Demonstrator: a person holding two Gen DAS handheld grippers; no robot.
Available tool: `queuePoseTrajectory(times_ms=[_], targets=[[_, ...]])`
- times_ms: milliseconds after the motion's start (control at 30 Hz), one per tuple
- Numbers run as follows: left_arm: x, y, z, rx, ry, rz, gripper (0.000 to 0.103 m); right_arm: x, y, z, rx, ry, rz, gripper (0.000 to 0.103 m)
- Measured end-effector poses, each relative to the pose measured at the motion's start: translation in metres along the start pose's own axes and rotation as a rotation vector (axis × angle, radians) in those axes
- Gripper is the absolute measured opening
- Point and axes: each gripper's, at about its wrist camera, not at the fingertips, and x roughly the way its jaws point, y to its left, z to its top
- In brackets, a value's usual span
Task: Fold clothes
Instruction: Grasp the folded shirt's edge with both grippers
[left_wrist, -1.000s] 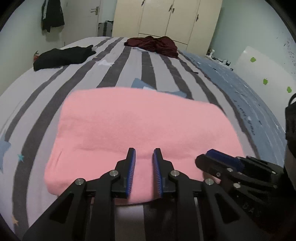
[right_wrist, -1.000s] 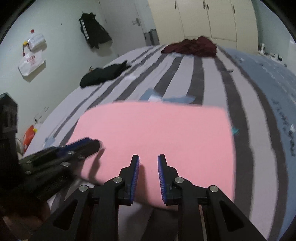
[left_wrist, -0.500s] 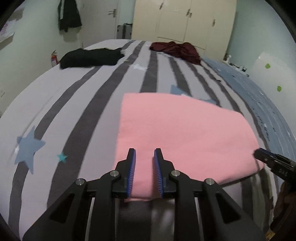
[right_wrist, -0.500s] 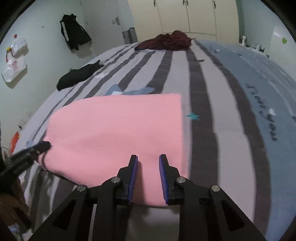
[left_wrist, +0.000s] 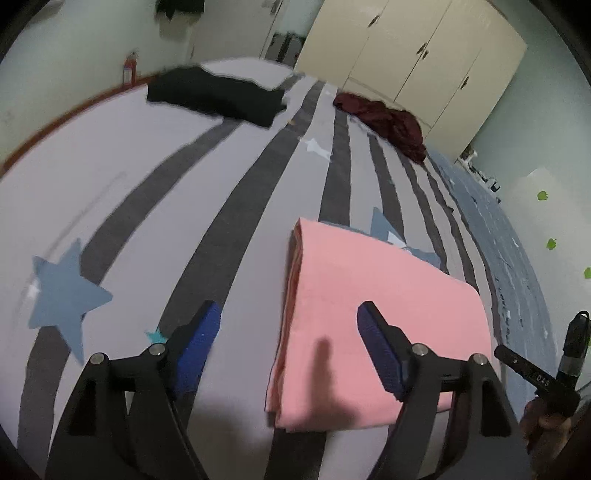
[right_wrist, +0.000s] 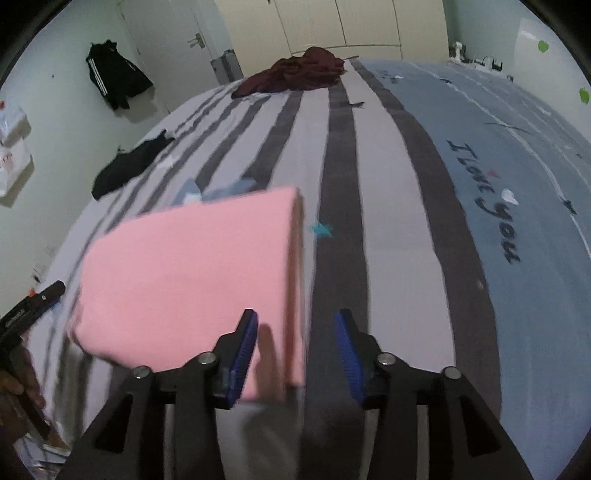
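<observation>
A folded pink garment (left_wrist: 373, 314) lies flat on the striped bed; it also shows in the right wrist view (right_wrist: 192, 273). My left gripper (left_wrist: 288, 343) is open and empty, its jaws straddling the garment's left folded edge at the near end. My right gripper (right_wrist: 295, 354) is open and empty, its jaws astride the garment's right edge at the near end. The right gripper's tip (left_wrist: 532, 373) shows at the lower right of the left wrist view; the left gripper's tip (right_wrist: 33, 306) shows at the left of the right wrist view.
A black garment (left_wrist: 214, 94) and a dark red garment (left_wrist: 388, 122) lie at the far end of the bed (left_wrist: 147, 192). Wardrobes (left_wrist: 413, 51) stand behind. A black jacket (right_wrist: 114, 81) hangs on the wall. The bed's near edge is just below the grippers.
Both grippers have opened from shut. The left has swung to the garment's left edge, the right to its right edge.
</observation>
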Motion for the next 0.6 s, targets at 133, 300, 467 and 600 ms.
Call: queuePoseTrajectory(times_ms=[133,300,467,600], targets=[[0.031,-0.004,0.008,0.048,0.121,-0.044,0.075,0.017,0.002,0.019,0.047,0.054,0.026,0.053],[0.057,-0.014,0.005,0.094,0.210,-0.130,0.074,0.049,-0.010,0.022,0.089,0.160,0.084,0.053],[0.074,-0.014,0.007,0.039,0.236,-0.172,0.074,0.064,-0.025,0.022,0.117,0.193,0.215,0.059],[0.081,-0.020,0.011,0.023,0.249,-0.194,0.074,0.073,-0.035,0.029,0.132,0.243,0.303,0.060]])
